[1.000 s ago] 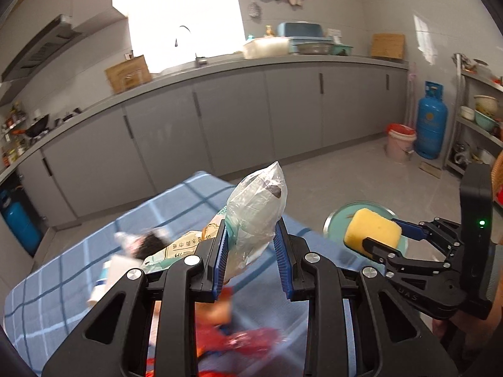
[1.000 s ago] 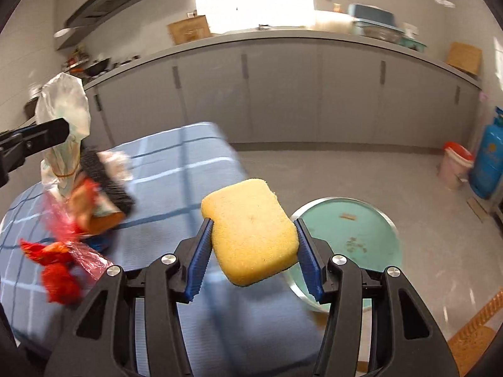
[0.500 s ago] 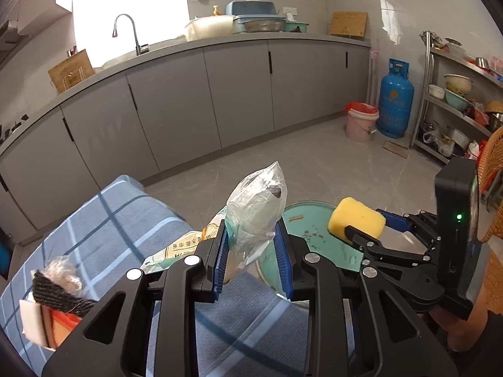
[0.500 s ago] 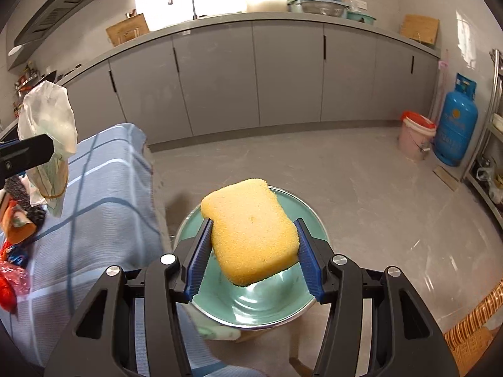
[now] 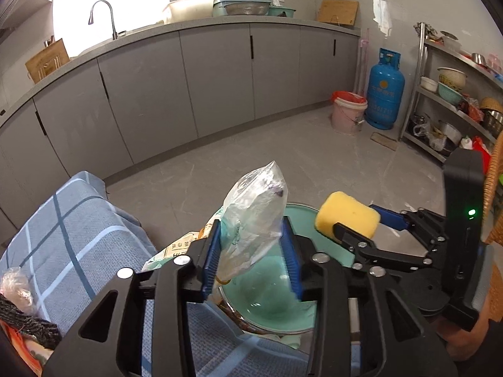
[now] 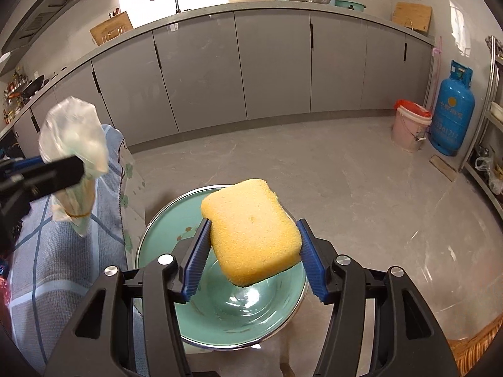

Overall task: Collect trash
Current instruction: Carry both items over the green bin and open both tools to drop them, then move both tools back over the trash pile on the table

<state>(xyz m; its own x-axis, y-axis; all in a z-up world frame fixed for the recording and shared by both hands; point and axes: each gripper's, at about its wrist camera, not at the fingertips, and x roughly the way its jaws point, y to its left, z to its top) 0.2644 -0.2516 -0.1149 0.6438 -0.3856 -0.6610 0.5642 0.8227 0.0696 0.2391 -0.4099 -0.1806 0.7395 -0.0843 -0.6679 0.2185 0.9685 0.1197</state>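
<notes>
The left gripper (image 5: 251,251) clamps a crumpled plastic bag (image 5: 254,216) between its blue fingers (image 5: 211,257), above the green basin (image 6: 163,229) rim. The right gripper (image 6: 253,251) pinches a yellow sponge (image 6: 251,229) over the basin's middle. The checked-cloth bench (image 5: 78,235) edge lies left; open floor (image 6: 361,188) beyond.

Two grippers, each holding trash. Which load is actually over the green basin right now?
The yellow sponge in the right gripper: it hangs directly above the green basin. The left gripper's plastic bag sits over the blue checked cloth instead.
</notes>
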